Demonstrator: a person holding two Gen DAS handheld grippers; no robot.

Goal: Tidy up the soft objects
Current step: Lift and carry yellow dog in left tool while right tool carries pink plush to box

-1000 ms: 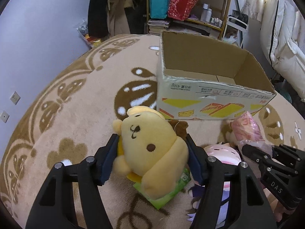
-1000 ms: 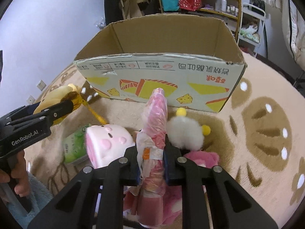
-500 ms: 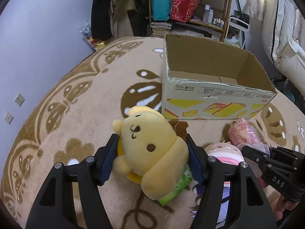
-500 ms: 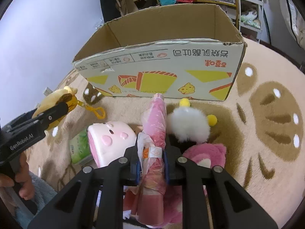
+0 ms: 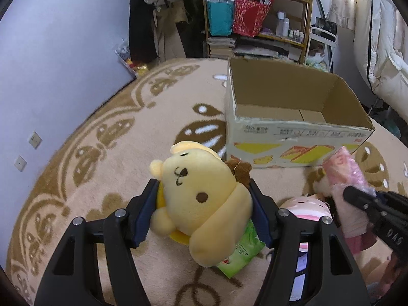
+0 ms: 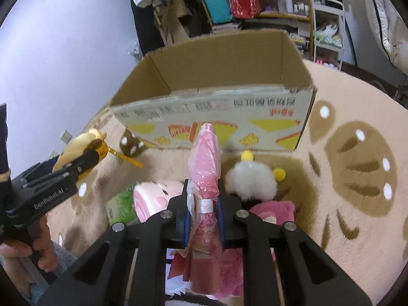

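My left gripper (image 5: 202, 204) is shut on a yellow dog plush (image 5: 201, 199) and holds it above the carpet, left of an open, empty cardboard box (image 5: 293, 130). My right gripper (image 6: 204, 204) is shut on a pink plastic-wrapped roll (image 6: 205, 163) that points at the box's front wall (image 6: 216, 117). The roll also shows in the left wrist view (image 5: 346, 170). The plush and left gripper appear at the left in the right wrist view (image 6: 81, 150).
On the carpet lie a green packet (image 5: 242, 255), a pink-and-white plush (image 6: 155, 196), a white fluffy plush with yellow bobbles (image 6: 252, 181) and a magenta plush (image 6: 275, 209). Shelves with bags (image 5: 244, 15) and hanging clothes stand behind the box. White bedding (image 5: 382, 51) is at right.
Both grippers have risen with their loads. The box looks farther below, and its inside shows more in the right wrist view.
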